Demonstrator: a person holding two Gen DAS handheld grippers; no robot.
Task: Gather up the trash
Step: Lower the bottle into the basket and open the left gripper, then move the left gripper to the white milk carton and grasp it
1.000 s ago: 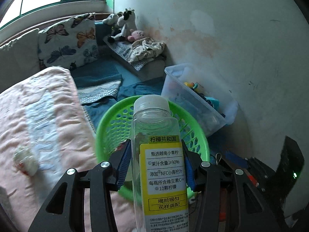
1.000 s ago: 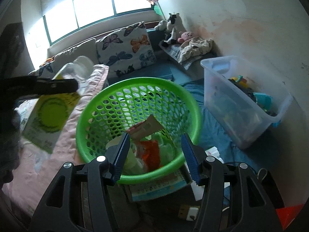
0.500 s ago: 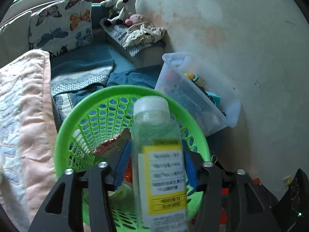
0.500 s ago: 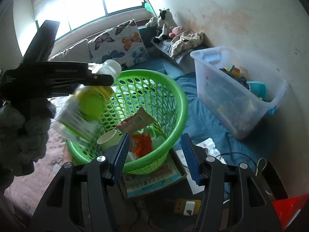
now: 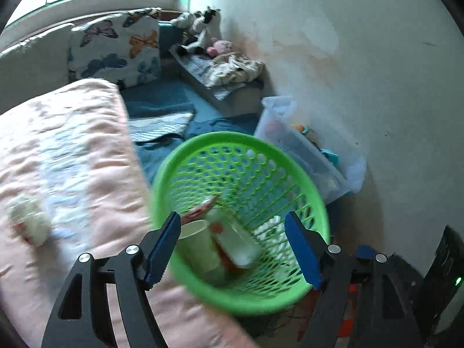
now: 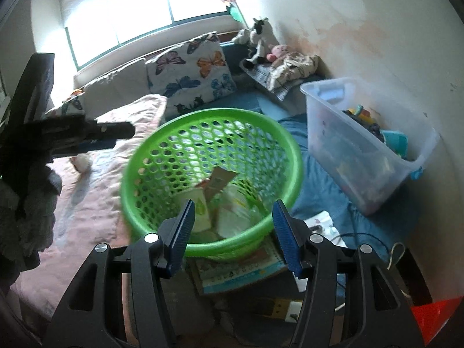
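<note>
One piece of trash remains out: a crumpled wad point(image 5: 29, 226) on the pink blanket point(image 5: 72, 159), left of the left claw point(image 5: 232, 246), whose jaws have just been opening, empty. Right claw point(image 6: 232, 232), half open and empty, sits farther. Bottle point(image 5: 236, 243) lies in the green basket point(image 5: 290, 156).

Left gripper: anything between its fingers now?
Nothing gripped: left gripper stands open, jaws just widened. Left wrist view shows the bottle lying inside the green basket below.
</note>
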